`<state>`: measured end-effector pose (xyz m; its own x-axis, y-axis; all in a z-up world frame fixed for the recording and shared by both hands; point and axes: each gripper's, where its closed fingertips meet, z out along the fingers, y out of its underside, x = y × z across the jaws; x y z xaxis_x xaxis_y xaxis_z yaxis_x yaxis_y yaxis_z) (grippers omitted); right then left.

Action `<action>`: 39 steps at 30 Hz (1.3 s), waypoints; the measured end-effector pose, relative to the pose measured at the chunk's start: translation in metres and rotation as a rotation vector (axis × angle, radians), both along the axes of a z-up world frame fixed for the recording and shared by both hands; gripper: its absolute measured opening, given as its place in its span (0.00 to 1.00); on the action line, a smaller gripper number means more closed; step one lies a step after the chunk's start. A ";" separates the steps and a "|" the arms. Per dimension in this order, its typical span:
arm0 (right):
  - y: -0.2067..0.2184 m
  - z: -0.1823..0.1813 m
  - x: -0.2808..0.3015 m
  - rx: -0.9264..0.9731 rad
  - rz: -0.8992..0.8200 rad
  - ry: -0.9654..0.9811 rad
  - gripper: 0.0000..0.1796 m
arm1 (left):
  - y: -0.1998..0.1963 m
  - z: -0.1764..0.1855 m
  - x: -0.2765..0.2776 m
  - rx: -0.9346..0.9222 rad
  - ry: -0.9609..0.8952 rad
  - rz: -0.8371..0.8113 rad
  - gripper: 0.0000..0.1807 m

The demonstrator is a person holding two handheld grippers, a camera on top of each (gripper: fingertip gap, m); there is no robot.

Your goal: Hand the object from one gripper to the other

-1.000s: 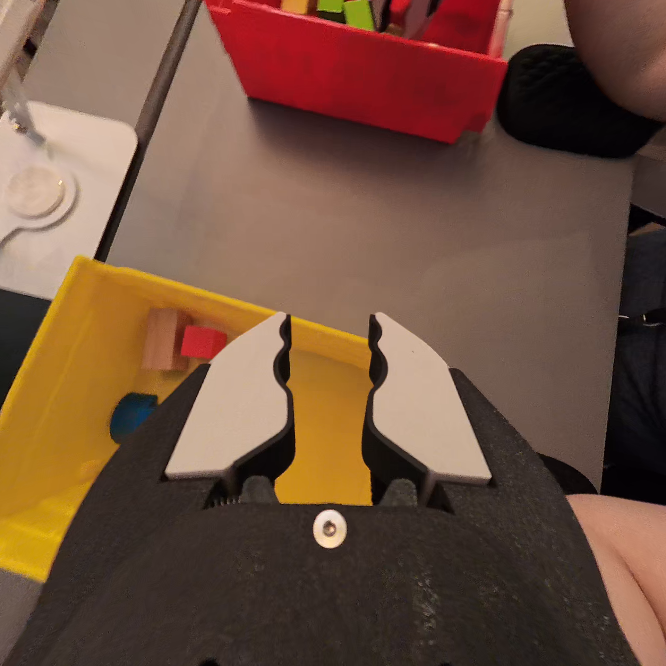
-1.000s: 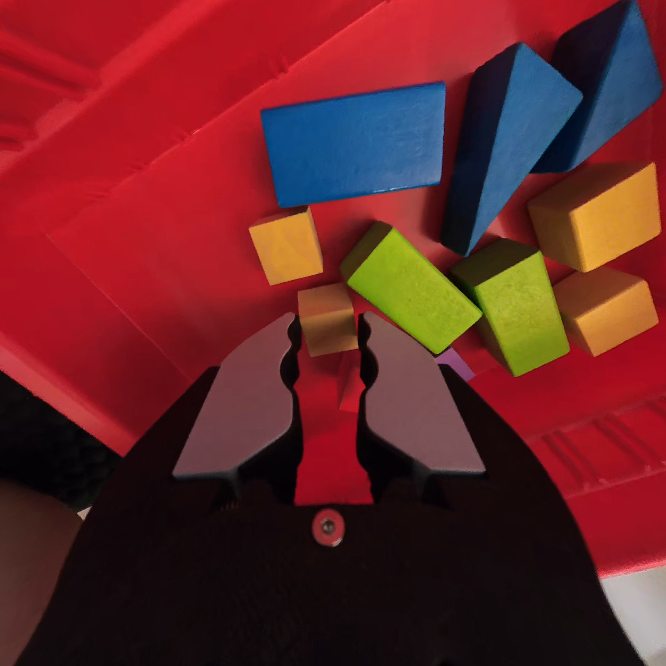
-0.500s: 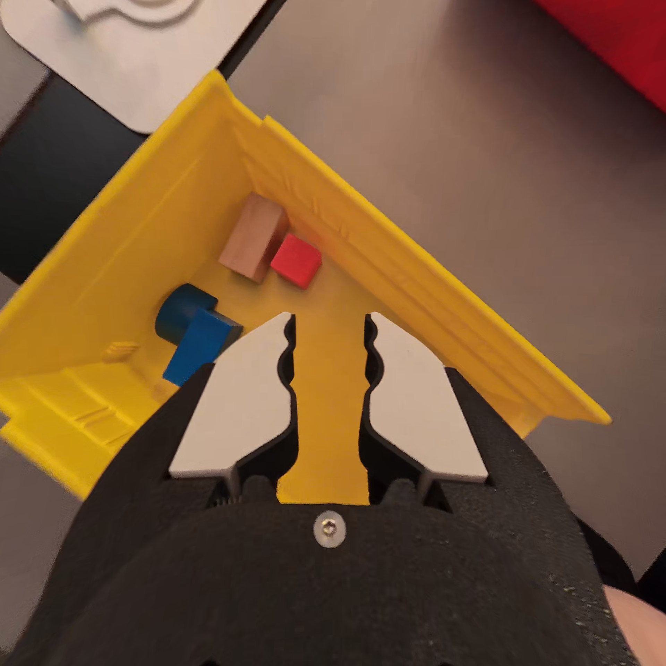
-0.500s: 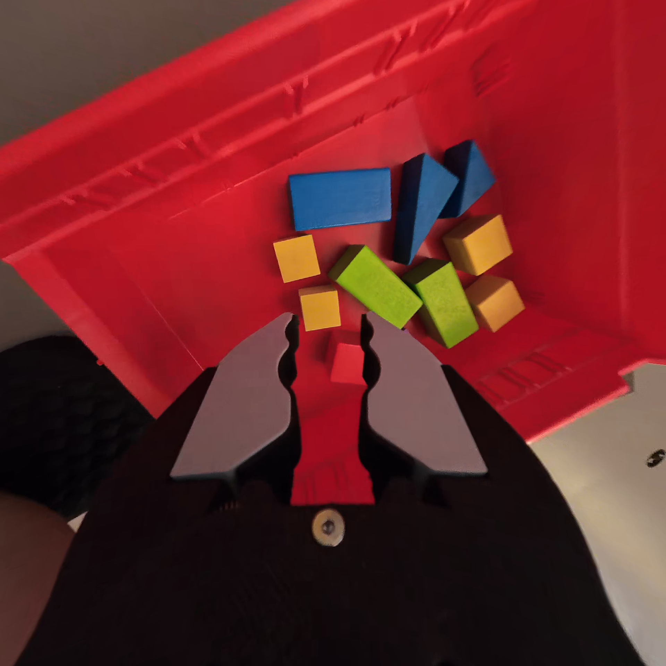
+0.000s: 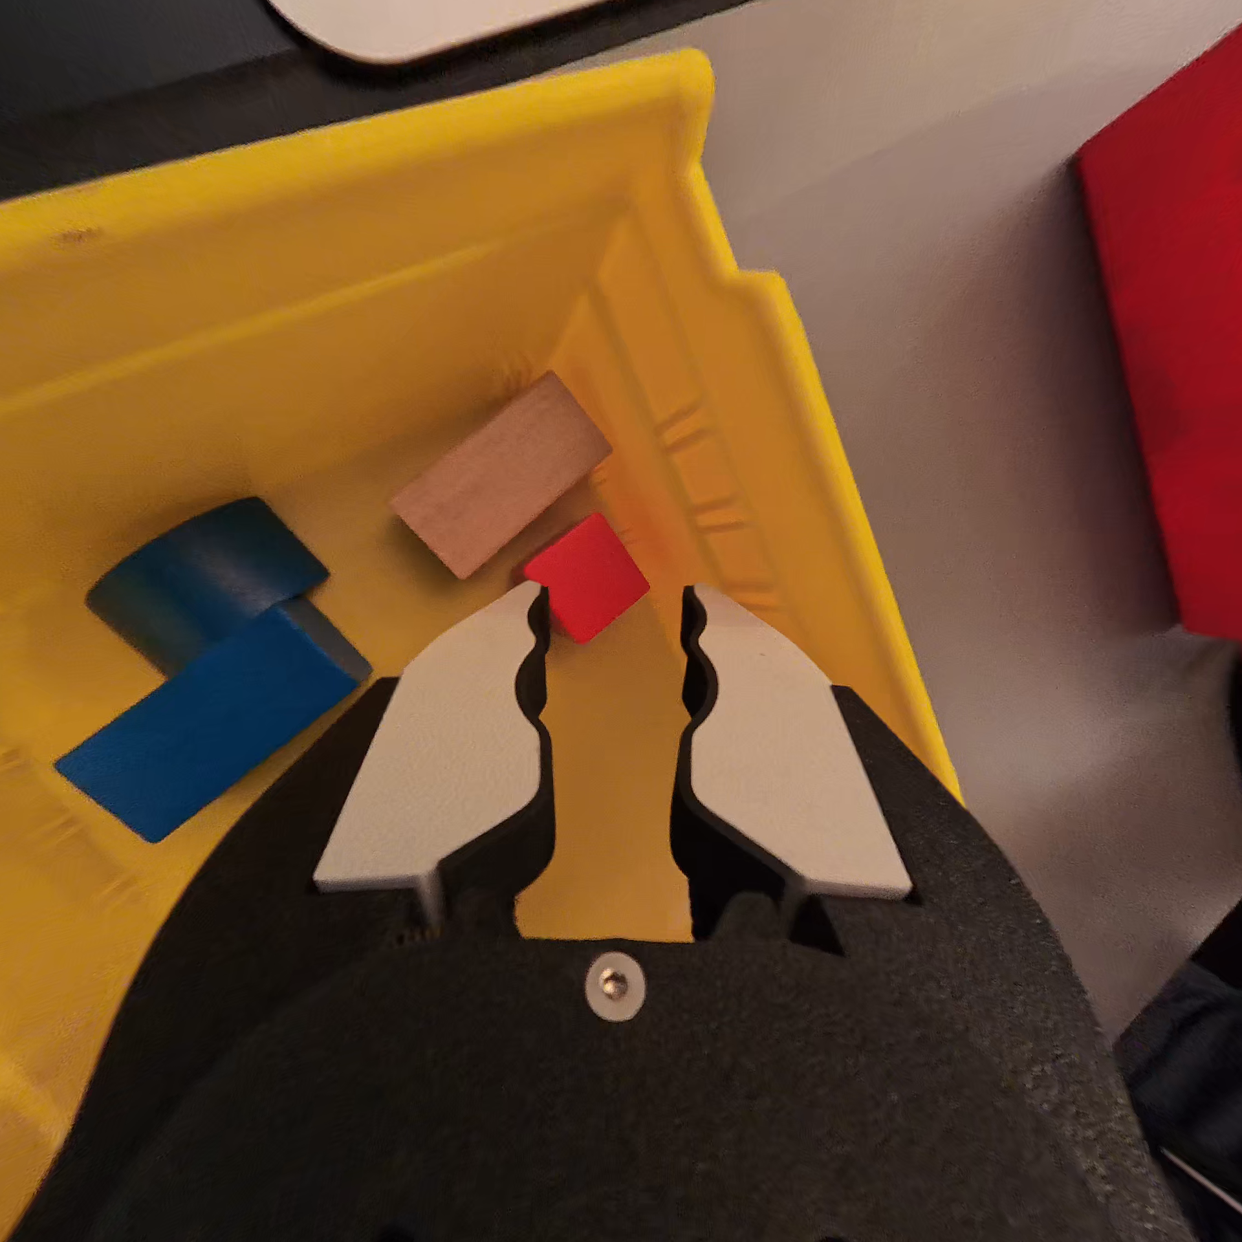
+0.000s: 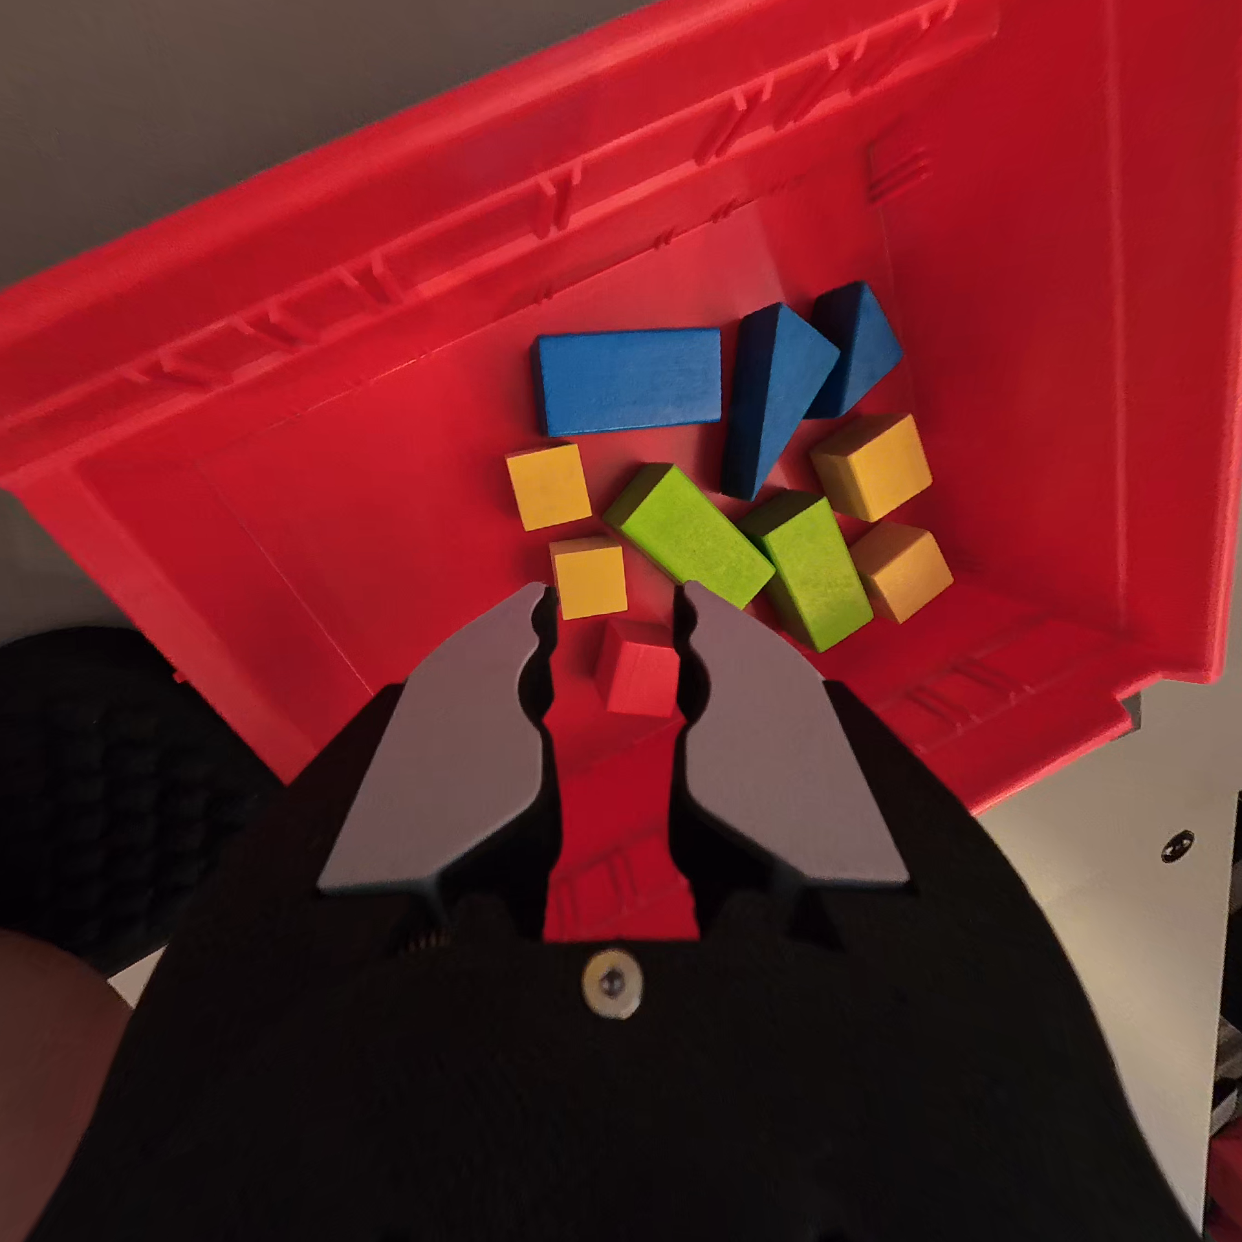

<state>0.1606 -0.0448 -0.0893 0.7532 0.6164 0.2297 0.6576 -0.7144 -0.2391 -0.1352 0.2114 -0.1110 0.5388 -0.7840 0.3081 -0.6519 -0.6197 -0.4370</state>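
Note:
In the left wrist view my left gripper (image 5: 610, 591) is open and empty, low inside a yellow bin (image 5: 336, 222). A small red cube (image 5: 586, 576) lies on the bin floor just past the fingertips, nearest the left one. A tan wooden block (image 5: 501, 474) lies beyond it. Two blue blocks (image 5: 208, 658) lie to the left. In the right wrist view my right gripper (image 6: 613, 595) is open and empty above a red bin (image 6: 403, 269). A red cube (image 6: 638, 669) on that bin's floor shows between the fingers.
The red bin holds several blocks: yellow cubes (image 6: 548, 484), green blocks (image 6: 685, 531), blue blocks (image 6: 628, 380). The grey table (image 5: 1008, 403) lies right of the yellow bin, with the red bin's side (image 5: 1169, 376) at its far right. A white plate-like object (image 5: 430, 27) lies beyond the yellow bin.
My left gripper has swung over the yellow bin and dropped close to the red cube. My right gripper has risen out of the red bin, so the blocks look smaller. Both stay open.

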 end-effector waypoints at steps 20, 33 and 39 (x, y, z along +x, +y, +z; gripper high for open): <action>-0.005 -0.004 0.001 -0.036 -0.008 -0.017 0.19 | 0.014 -0.021 -0.023 0.099 0.238 0.083 0.22; -0.007 -0.006 0.002 -0.050 -0.005 -0.022 0.19 | 0.013 -0.033 -0.020 0.078 0.242 0.032 0.18; -0.007 -0.004 0.002 -0.041 -0.007 -0.021 0.19 | 0.016 -0.024 -0.026 0.099 0.237 0.032 0.18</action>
<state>0.1631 -0.0519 -0.0938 0.7530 0.6200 0.2206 0.6569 -0.7282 -0.1955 -0.1613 0.2278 -0.1351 0.6121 -0.7852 0.0933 -0.7237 -0.6039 -0.3339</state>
